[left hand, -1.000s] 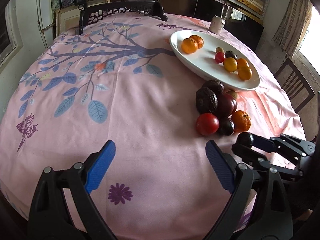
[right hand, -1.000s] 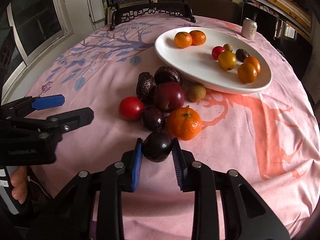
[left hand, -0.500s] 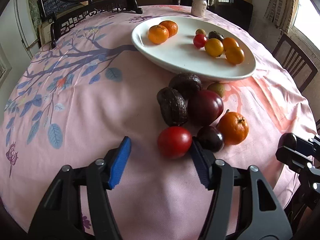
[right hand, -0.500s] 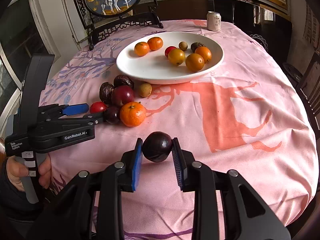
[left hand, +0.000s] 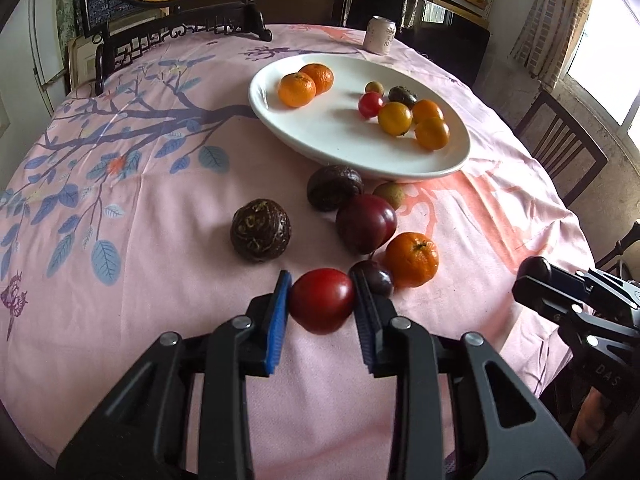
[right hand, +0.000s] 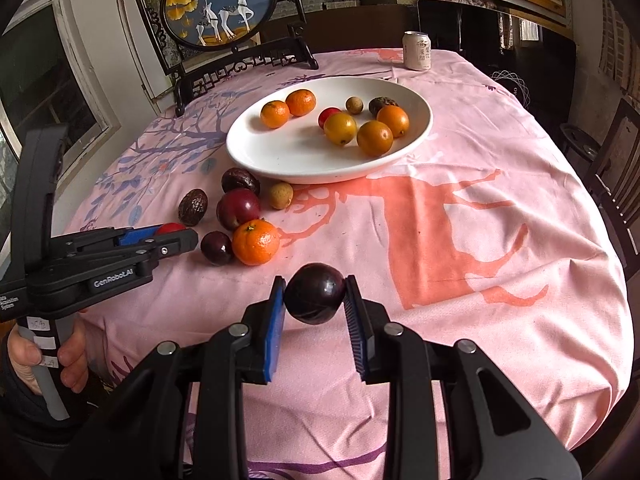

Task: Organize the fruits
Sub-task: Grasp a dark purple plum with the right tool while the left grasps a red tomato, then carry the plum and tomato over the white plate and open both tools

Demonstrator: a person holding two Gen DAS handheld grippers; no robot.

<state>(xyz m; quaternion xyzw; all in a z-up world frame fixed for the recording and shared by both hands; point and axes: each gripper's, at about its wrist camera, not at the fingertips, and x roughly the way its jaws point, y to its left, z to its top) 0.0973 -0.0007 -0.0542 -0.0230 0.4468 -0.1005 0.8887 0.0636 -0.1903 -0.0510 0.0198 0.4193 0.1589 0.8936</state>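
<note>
The left gripper (left hand: 322, 300) pinches a red tomato (left hand: 322, 300) between its blue pads (left hand: 277, 320), low over the pink cloth (left hand: 160, 240). Both pads touch the sides of the tomato. Just beside the right pad lies a small dark plum (left hand: 378, 278), and next to it a mandarin (left hand: 412, 259). Behind them sit a big red plum (left hand: 366, 223), a wrinkled passion fruit (left hand: 335, 187) and a small brown longan (left hand: 390, 194) close to the plate rim. Another passion fruit (left hand: 260, 235) lies apart, to the left of the group.

The right gripper (right hand: 315, 300) holds a dark plum (right hand: 315, 299) between its pads, which press on both sides. It is above the cloth, nearer to the camera than the pile of fruit.

The white plate (right hand: 280, 156) stands further back on the table. It has two mandarins (right hand: 288, 108) on its left part and, on its right part, a cluster with a small tomato (right hand: 329, 114), three orange fruits (right hand: 374, 138), a longan and a dark fruit. A can (right hand: 417, 50) stands behind the plate, and a framed deer picture (right hand: 220, 4) at the far edge.
</note>
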